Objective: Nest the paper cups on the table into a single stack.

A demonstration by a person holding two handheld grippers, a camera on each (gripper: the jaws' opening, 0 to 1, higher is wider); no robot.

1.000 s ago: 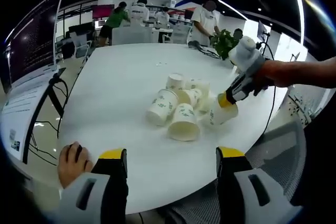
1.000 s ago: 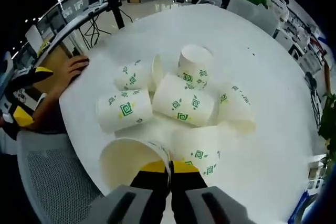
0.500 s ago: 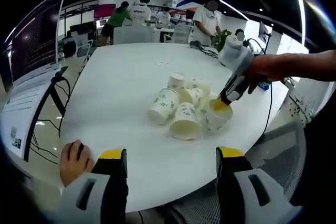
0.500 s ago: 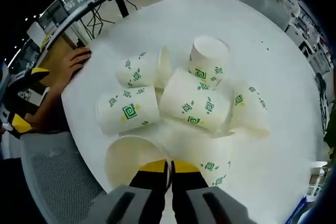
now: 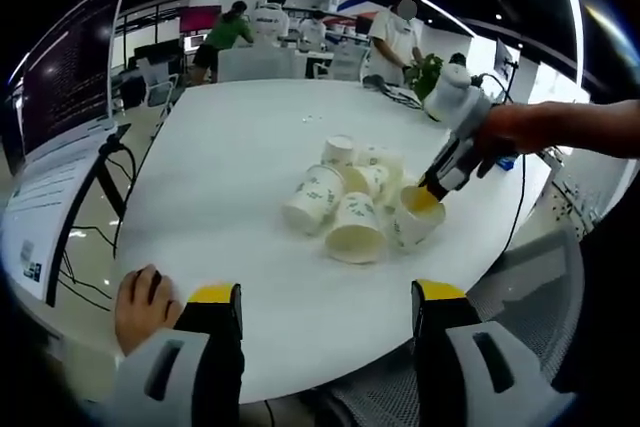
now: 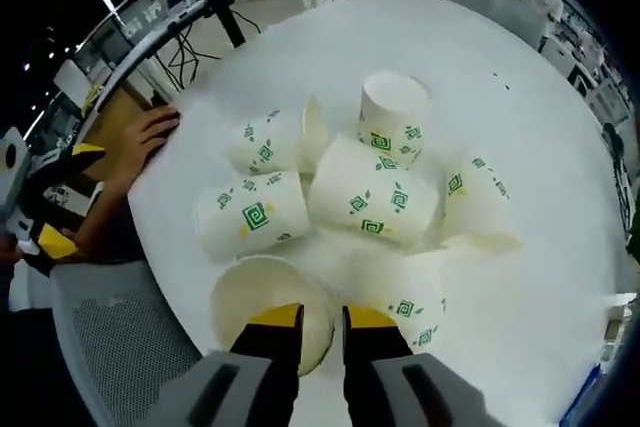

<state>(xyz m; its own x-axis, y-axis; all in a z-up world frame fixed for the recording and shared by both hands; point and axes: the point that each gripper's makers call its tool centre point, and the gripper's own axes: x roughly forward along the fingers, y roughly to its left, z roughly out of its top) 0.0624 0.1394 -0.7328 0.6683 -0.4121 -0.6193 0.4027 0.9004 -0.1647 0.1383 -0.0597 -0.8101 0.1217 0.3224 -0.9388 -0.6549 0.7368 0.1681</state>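
Several white paper cups with green prints lie in a heap point(image 5: 350, 202) on the round white table point(image 5: 230, 147). Most lie on their sides; one cup point(image 6: 393, 112) stands mouth down at the far side. My right gripper point(image 6: 322, 319) is open, its yellow-tipped jaws a little apart on either side of the rim of the nearest cup point(image 6: 265, 299), which lies with its mouth toward the camera. In the left gripper view the right gripper point(image 5: 428, 193) is at the heap's right end. My left gripper point(image 5: 326, 295) hangs wide open over the table's near edge, well short of the cups.
A person's hand point(image 5: 140, 305) rests on the table edge beside my left jaw. A mesh chair point(image 6: 110, 347) stands by the table. A potted plant point(image 5: 425, 75) sits at the far right. Several people stand beyond the table, and a monitor point(image 5: 60, 77) stands on the left.
My right gripper's jaws, pressed shut on the nearest cup's rim before, have parted. The cup now lies on the table against the heap. My left gripper has stayed put.
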